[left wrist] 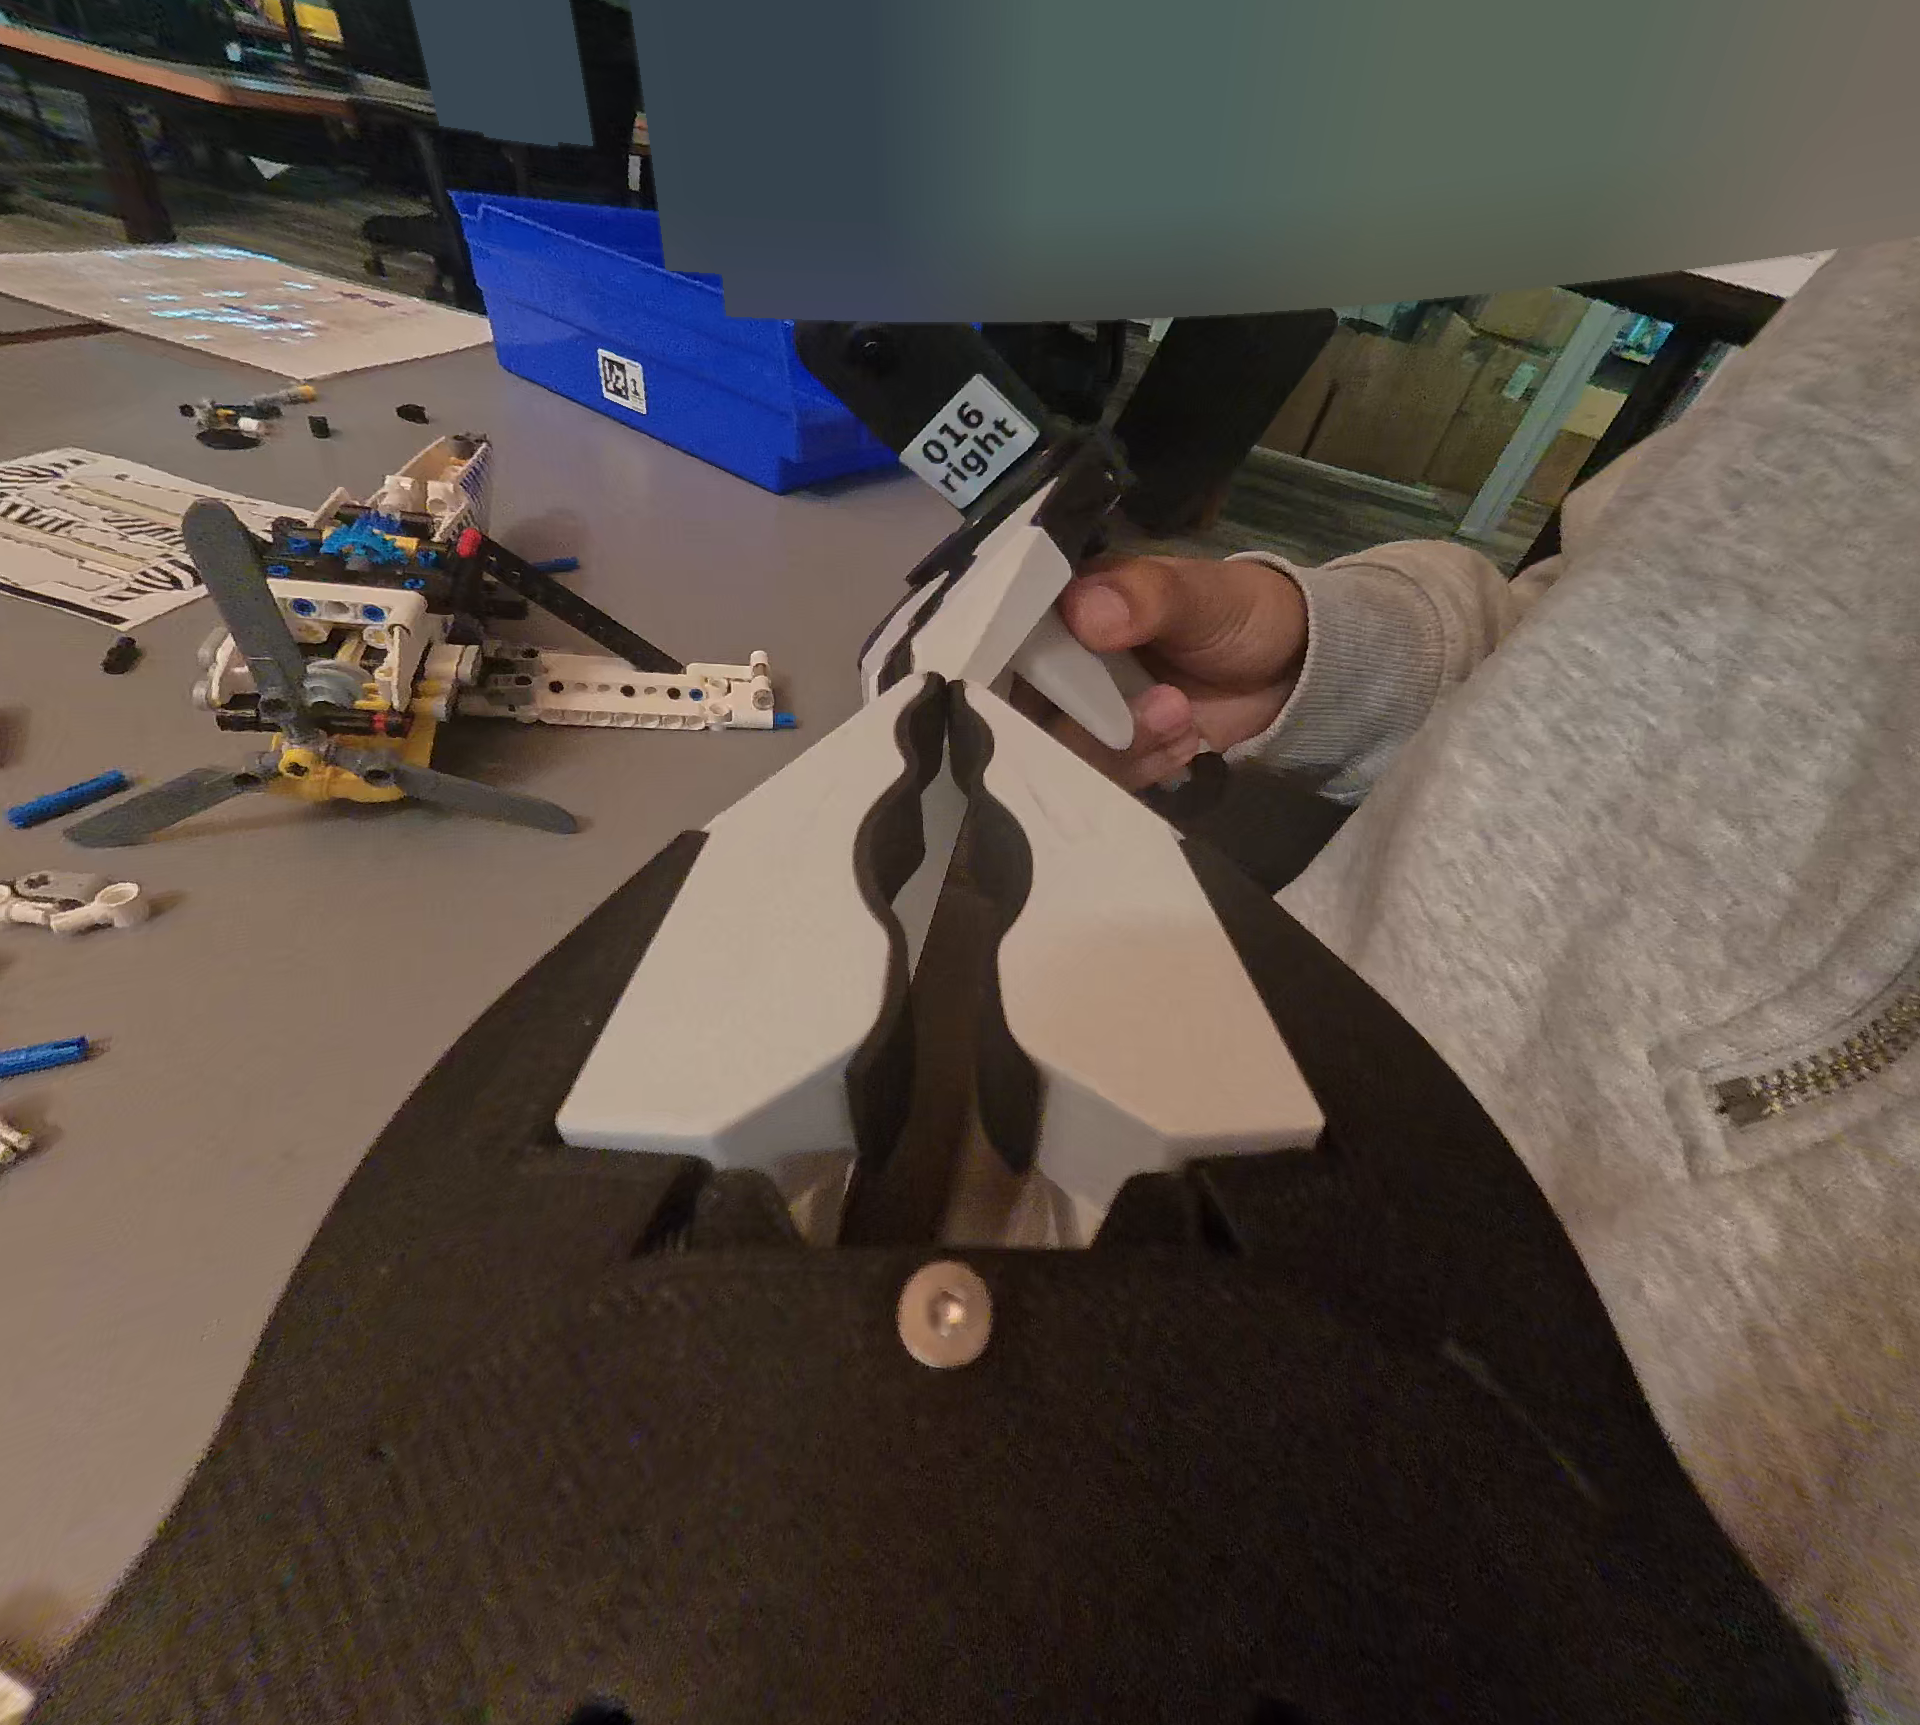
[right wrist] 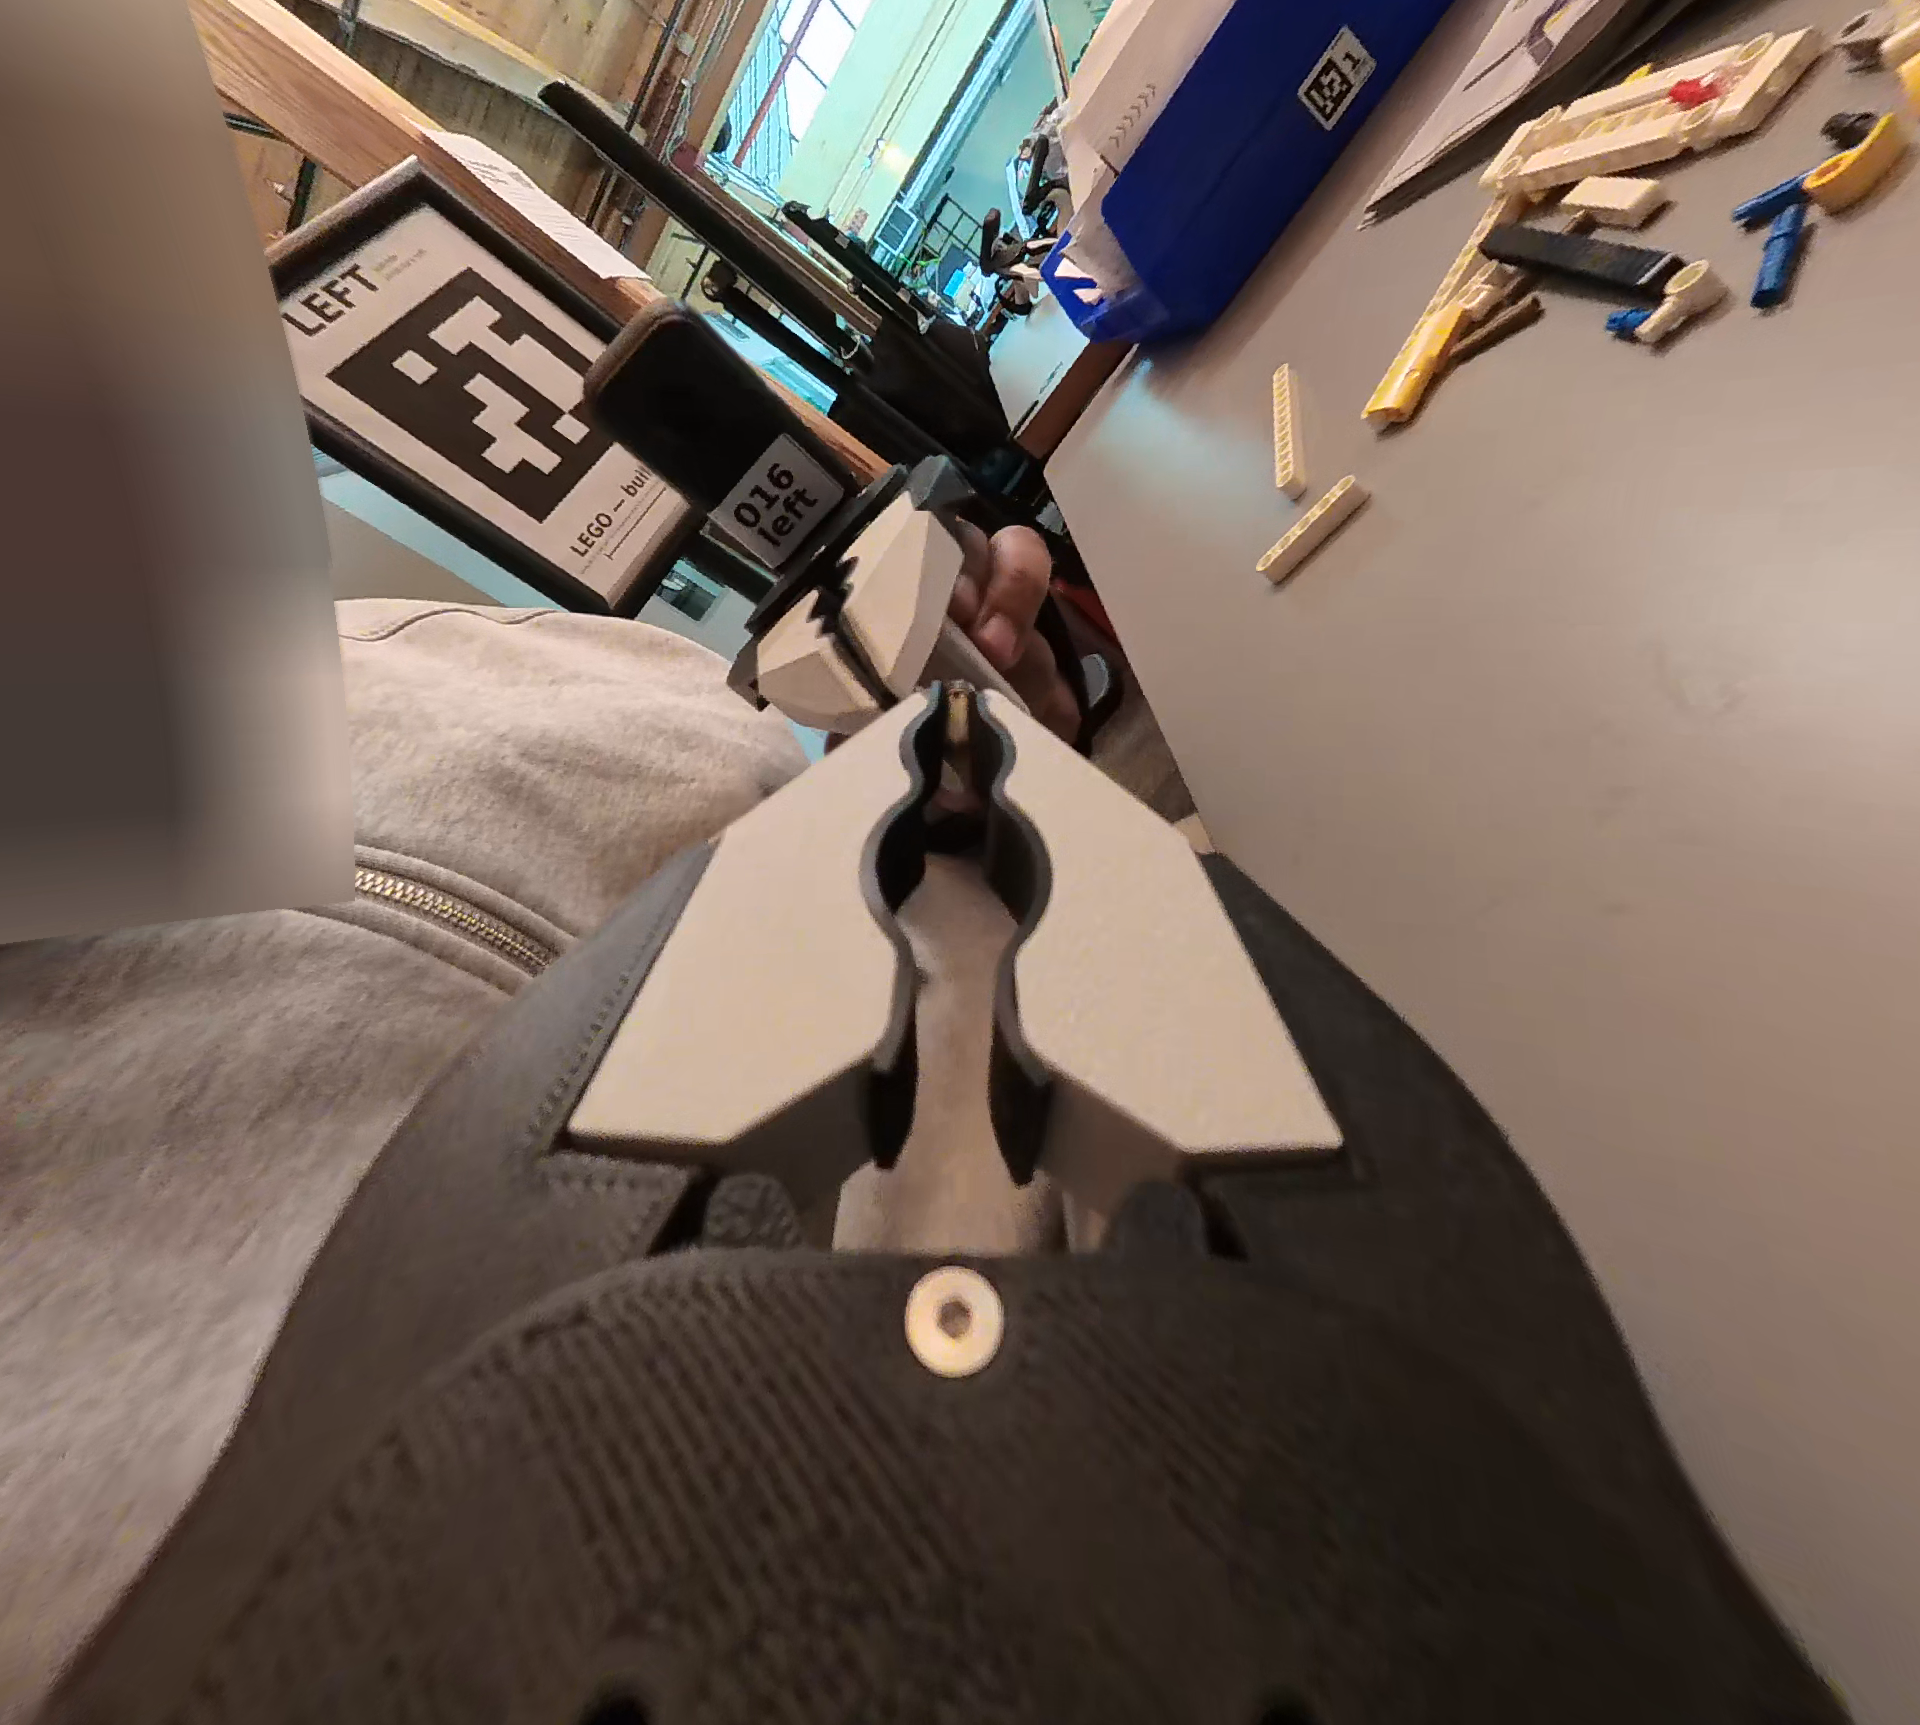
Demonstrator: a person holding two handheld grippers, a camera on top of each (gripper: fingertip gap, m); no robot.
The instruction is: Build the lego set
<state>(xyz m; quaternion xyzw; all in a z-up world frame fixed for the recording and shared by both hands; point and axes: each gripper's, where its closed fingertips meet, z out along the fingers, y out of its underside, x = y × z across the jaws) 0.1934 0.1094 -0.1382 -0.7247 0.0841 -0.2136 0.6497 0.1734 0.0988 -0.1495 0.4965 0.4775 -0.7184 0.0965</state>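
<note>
My right gripper [right wrist: 956, 701] is shut on a small tan pin [right wrist: 958, 721], which stands upright between the pad tips, above the person's lap and off the table edge. My left gripper [left wrist: 945, 688] is shut, its black pads meeting at the tips. The two grippers point at each other, tips nearly touching: the right one shows in the left wrist view [left wrist: 894, 652], and the left one shows in the right wrist view [right wrist: 831, 657]. The part-built lego plane [left wrist: 332, 626] with grey propeller blades stands on the grey table [left wrist: 520, 948] to the left.
A blue bin [left wrist: 644, 345] stands at the back, also in the right wrist view [right wrist: 1278, 75]. Loose blue pins [left wrist: 68, 797], a white connector [left wrist: 83, 906], a sticker sheet [left wrist: 83, 532], white beams [right wrist: 1311, 527] and a white-yellow sub-assembly [right wrist: 1621, 127] lie on the table. The grey sleeve [left wrist: 1558, 844] is close by. Left and right tips are no more than a few centimetres apart. Between my right fingertips and the part-built lego plane [left wrist: 332, 626] there is roughly 15 cm.
</note>
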